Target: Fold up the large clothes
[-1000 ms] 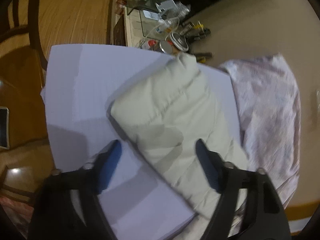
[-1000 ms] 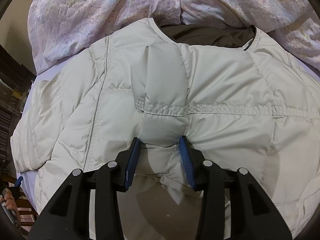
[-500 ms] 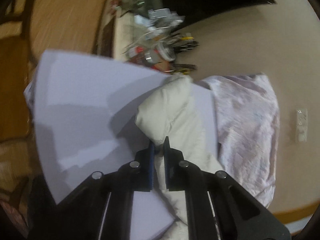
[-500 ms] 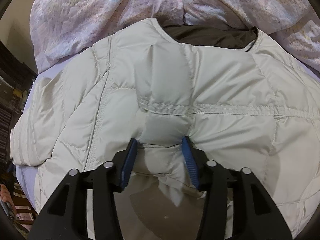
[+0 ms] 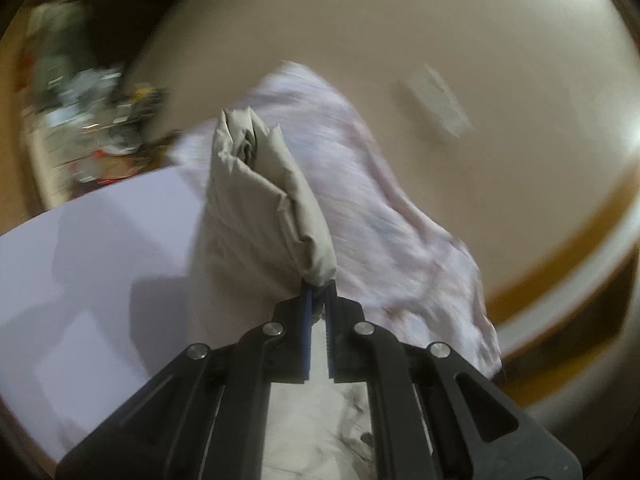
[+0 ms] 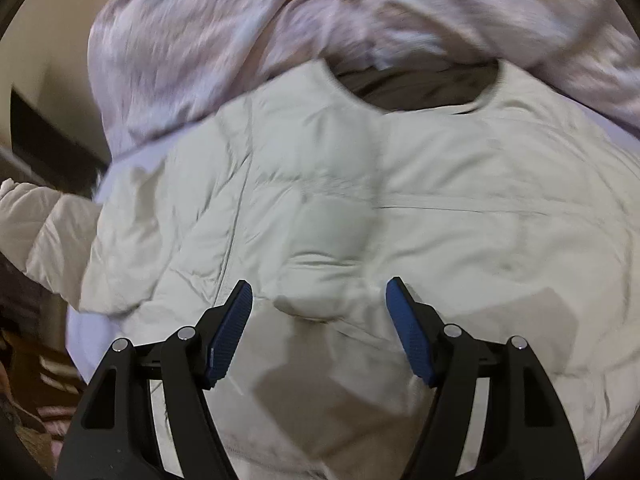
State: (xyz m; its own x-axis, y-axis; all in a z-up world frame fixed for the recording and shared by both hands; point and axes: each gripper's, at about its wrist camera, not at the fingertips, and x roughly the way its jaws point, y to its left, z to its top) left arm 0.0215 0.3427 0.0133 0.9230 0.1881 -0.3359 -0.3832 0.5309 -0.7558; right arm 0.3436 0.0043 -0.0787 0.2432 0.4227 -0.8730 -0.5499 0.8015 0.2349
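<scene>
Left wrist view: your left gripper [image 5: 318, 292] is clamped tight on the sleeve [image 5: 260, 216] of the cream quilted jacket [image 6: 360, 208], held raised above the lavender sheet [image 5: 92, 248]; the pink floral blanket [image 5: 372, 200] lies crumpled to its right. Right wrist view: your right gripper [image 6: 320, 300] points down at the jacket's body, which lies spread flat on the sheet with its collar [image 6: 420, 92] against the blanket. Its jaws are opening, blue pads [image 6: 232, 332] clear of the fabric, nothing gripped.
</scene>
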